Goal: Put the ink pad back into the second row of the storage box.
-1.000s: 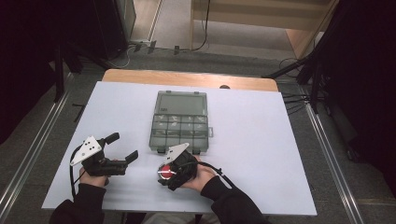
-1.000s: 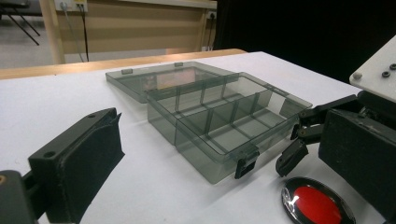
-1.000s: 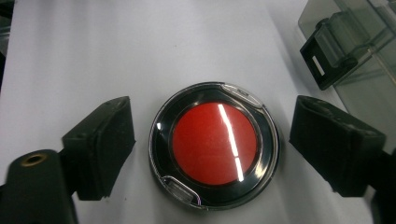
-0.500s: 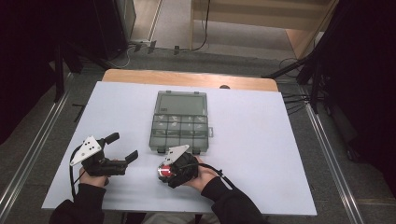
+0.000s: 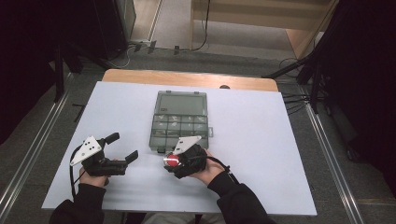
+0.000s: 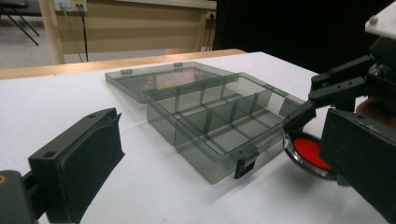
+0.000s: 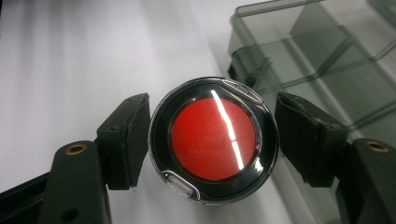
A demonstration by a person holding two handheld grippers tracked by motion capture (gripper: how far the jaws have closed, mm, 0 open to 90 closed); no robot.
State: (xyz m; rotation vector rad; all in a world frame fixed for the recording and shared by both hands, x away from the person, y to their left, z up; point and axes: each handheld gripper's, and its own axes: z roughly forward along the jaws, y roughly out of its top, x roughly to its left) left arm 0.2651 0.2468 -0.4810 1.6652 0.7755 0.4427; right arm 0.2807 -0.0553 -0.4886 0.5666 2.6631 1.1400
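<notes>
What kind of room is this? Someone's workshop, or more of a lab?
Probably a lab set up for recording: a bare white table ringed by dark curtains, cables on the floor, and a person working an open organiser box with hand-held claws.

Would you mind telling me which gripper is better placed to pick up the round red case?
The right gripper: its jaws already straddle the round red case beside the organiser box. The left gripper sits off to the side.

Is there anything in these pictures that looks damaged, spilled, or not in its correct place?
Nothing stands out. The clear compartment box lies open and flat on the white table, its compartments empty and unbroken. The round red-faced case sits between the right gripper jaws, intact. The left gripper is open, apart from everything.
</notes>
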